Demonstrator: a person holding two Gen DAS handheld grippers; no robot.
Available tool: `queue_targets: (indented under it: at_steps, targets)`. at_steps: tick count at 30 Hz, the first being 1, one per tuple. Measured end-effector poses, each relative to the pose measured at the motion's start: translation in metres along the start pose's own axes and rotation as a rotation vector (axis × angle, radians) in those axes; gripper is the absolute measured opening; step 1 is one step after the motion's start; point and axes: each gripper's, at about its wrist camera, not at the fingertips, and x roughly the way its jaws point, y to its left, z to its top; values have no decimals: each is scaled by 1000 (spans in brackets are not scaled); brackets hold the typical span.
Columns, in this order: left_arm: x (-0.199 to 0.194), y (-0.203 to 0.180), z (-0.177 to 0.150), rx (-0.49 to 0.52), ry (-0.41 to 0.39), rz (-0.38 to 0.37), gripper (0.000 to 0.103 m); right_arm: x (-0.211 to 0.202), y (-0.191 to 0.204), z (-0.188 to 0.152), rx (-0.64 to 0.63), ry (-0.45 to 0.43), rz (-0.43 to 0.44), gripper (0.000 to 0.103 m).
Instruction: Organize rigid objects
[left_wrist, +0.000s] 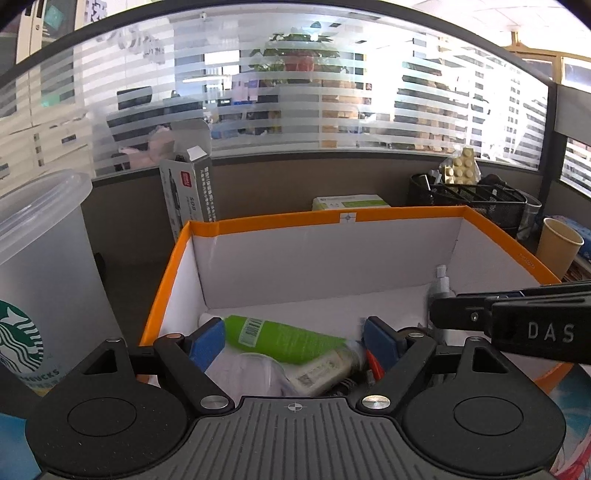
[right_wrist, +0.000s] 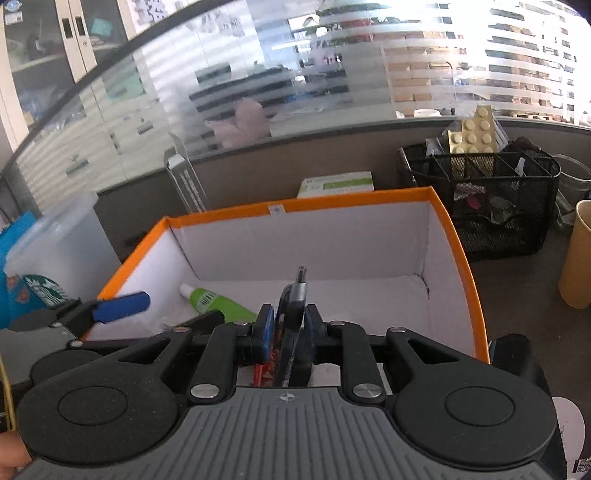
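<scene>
An orange-rimmed box (left_wrist: 277, 220) with white inner walls holds a green tube (left_wrist: 280, 338), a pale small bottle (left_wrist: 325, 371) and a small spray bottle (left_wrist: 441, 282). My left gripper (left_wrist: 293, 341) is open and empty, over the box's near end above the green tube. My right gripper (right_wrist: 290, 326) is shut on a dark pen (right_wrist: 293, 306) that points upright, above the box (right_wrist: 458, 236). The green tube (right_wrist: 218, 304) also shows in the right wrist view. The right gripper's arm (left_wrist: 517, 317) crosses the left wrist view at the right.
A lidded Starbucks cup (left_wrist: 40, 266) stands left of the box. A black mesh organiser (right_wrist: 491, 192) with blister packs and a paper cup (right_wrist: 578, 254) stand to the right. A grey carton (left_wrist: 188, 192) and a green-white box (left_wrist: 351, 202) stand behind, before a glass partition.
</scene>
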Motion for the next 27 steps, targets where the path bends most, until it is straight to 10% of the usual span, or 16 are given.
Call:
queue_targets:
  at_steps: [13, 27]
  targets:
    - [-32, -1, 11, 6, -80, 71, 103, -33, 11, 8, -45, -106, -64, 32]
    - [-97, -10, 6, 13, -171, 31, 103, -110, 40, -12, -103, -320, -155, 91]
